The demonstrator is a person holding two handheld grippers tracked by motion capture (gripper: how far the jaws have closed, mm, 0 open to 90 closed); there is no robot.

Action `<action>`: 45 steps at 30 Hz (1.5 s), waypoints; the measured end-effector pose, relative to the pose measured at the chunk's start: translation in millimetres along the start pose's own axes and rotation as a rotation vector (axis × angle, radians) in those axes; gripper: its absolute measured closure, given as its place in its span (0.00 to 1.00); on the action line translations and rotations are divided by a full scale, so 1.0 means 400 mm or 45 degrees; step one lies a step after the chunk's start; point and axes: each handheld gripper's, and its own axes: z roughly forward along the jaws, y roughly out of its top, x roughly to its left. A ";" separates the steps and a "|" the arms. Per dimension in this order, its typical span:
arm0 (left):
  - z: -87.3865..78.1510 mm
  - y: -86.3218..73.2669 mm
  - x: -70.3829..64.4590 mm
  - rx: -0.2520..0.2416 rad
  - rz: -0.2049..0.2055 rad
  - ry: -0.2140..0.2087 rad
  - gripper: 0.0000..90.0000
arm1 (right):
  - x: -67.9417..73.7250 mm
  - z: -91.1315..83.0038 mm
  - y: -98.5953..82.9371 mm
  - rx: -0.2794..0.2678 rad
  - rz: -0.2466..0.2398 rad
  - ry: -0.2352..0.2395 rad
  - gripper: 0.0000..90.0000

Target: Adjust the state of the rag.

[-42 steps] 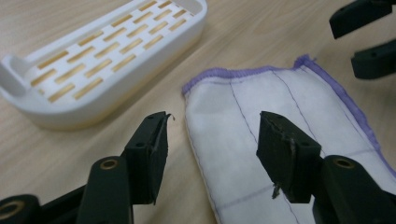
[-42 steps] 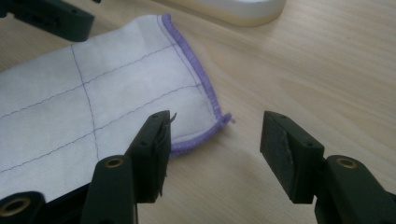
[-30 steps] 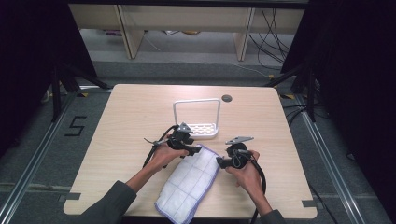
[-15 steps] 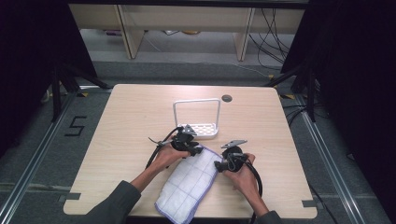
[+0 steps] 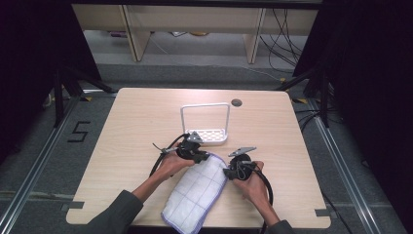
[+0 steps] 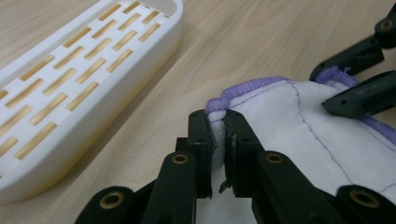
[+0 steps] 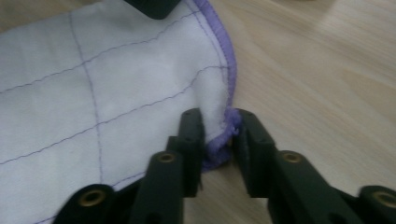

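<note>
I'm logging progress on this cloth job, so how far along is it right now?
Done: both grips look made. The left gripper is shut on a purple-edged corner of the white cloth, and the right gripper pinches the hem at the other far corner. In hand: the cloth lies flat on the table, not yet lifted. Left: lifting and folding or moving it, perhaps toward the white rack, though that is a guess.

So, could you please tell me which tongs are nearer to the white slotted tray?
Left. The left tongs sit just in front of the white slotted tray, pinching the cloth corner. The right tongs grip the cloth's other corner, farther from the tray.
</note>
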 end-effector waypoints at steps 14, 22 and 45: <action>-0.089 0.005 -0.008 -0.100 -0.010 -0.006 0.91 | 0.006 -0.043 0.035 -0.093 -0.091 0.063 0.94; -0.180 0.011 -0.015 -0.172 -0.003 0.013 0.91 | 0.034 -0.091 0.074 -0.183 -0.151 0.080 0.94; -0.285 0.054 0.001 -0.301 -0.038 0.035 0.91 | 0.026 -0.146 0.194 -0.317 -0.205 0.102 0.94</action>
